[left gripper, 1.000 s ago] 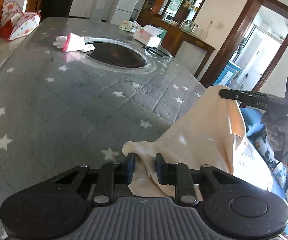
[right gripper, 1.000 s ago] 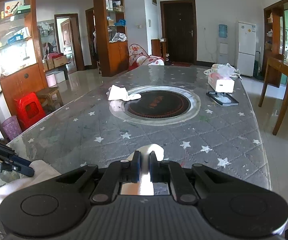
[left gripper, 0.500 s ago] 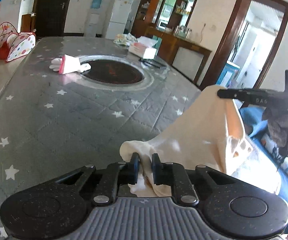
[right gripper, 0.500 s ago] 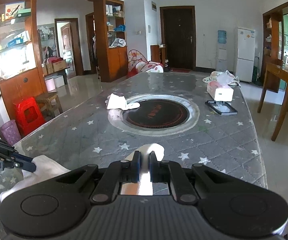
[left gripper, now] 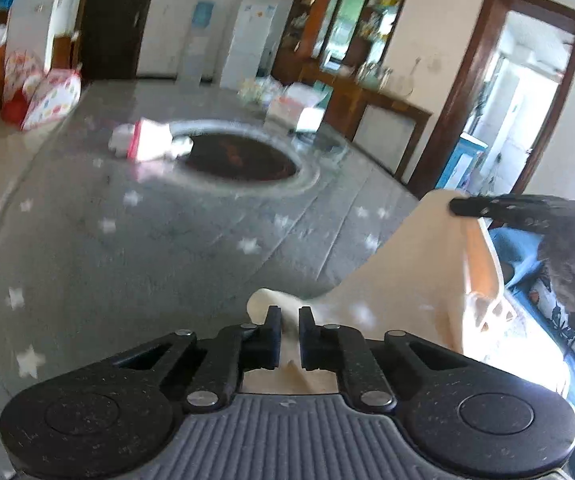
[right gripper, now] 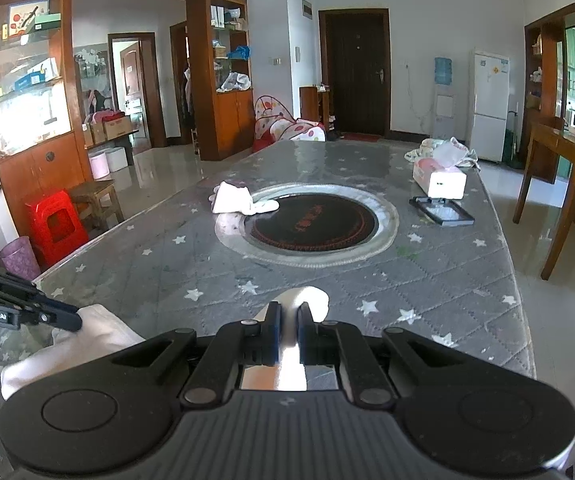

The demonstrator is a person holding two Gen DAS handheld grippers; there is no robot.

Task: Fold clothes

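We hold one cream garment [left gripper: 415,280] up between two grippers, at the near edge of a long grey table [left gripper: 127,248] printed with white stars. The left gripper [left gripper: 286,316] has its fingers nearly together, pinching a bunched fold of the cloth that pokes out just past the tips. The right gripper [right gripper: 286,312] is closed the same way, a pale tuft of cloth rising just beyond its tips. From the left view, the cloth stretches away to the right of the fingers and rises to a peak where the other gripper clamps it; below that it hangs off the table edge. We judge the garment light, thin and very soft: it sags between the two holds and creases easily, so it will not keep a shape unaided. It looks best held at two corners or along one hem, well apart, to keep that edge taut. The left view is blurred, so we cannot tell which part of the garment each gripper has. Far ahead of the fingers we count one round dark burner [right gripper: 313,224] set in the table, one white cloth [right gripper: 233,202] touching its rim, one tissue box [right gripper: 439,178], and one flat black tray [right gripper: 441,211].
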